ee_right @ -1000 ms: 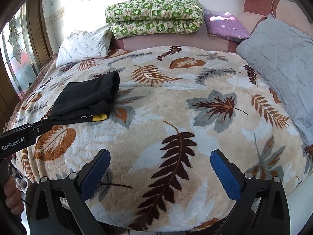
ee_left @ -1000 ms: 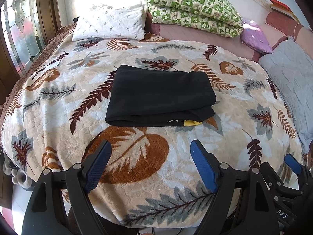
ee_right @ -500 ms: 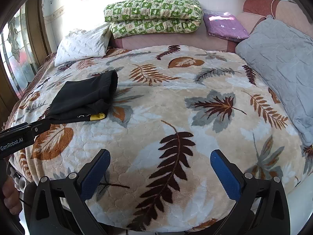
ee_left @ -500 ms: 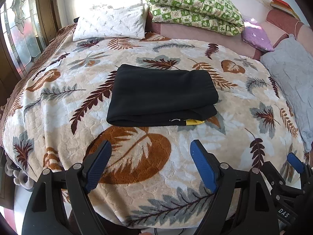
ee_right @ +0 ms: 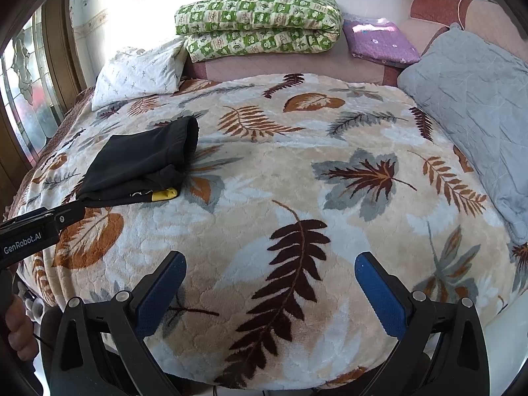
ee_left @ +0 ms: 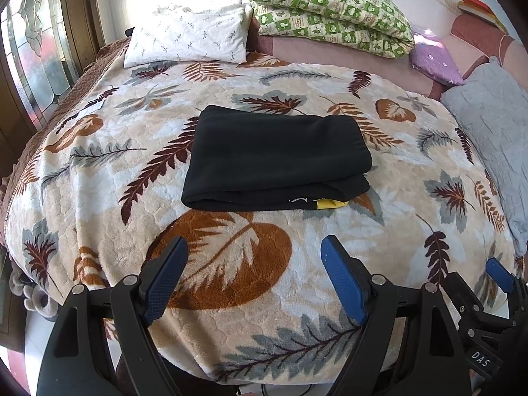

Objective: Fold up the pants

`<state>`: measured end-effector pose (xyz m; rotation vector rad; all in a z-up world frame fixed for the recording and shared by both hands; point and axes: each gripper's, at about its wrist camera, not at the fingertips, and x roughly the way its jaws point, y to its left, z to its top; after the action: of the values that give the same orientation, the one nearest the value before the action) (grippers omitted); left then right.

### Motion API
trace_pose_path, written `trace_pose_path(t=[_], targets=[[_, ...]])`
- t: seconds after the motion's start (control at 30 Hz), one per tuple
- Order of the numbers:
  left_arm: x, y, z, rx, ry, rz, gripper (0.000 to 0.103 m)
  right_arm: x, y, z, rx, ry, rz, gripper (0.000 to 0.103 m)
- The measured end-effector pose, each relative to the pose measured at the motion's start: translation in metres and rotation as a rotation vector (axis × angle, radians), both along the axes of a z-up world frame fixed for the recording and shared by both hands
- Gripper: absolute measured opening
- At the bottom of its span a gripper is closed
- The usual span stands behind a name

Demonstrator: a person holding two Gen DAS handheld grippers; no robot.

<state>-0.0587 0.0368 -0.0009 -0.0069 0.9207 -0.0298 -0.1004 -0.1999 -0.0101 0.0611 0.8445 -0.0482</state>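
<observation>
The black pants (ee_left: 274,158) lie folded into a flat rectangle on the leaf-patterned blanket (ee_left: 214,257), with a yellow tag showing at the near right corner. They also show at the left of the right wrist view (ee_right: 138,165). My left gripper (ee_left: 254,250) is open and empty, held back from the pants near the bed's front edge. My right gripper (ee_right: 270,264) is open and empty, over bare blanket to the right of the pants. Its fingertip (ee_left: 498,270) shows in the left wrist view at lower right.
A white pillow (ee_left: 188,39), a green checked quilt (ee_left: 330,10), a purple cushion (ee_left: 432,62) and a grey pillow (ee_left: 495,125) line the head and right side of the bed. A window (ee_left: 33,49) is on the left. The left gripper's body (ee_right: 29,231) reaches in at the left.
Both grippers have drifted slightly, so the bed sits a little lower in the views. The pants have not moved and both grippers stay open.
</observation>
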Motion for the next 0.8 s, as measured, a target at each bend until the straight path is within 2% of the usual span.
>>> trace_pose_path(t=[0.8], targets=[[0.0027, 0.0019, -0.0042, -0.024, 0.02, -0.021, 0.083, 0.0001, 0.0005, -0.0014, 0.003, 0.007, 0.001, 0.103]])
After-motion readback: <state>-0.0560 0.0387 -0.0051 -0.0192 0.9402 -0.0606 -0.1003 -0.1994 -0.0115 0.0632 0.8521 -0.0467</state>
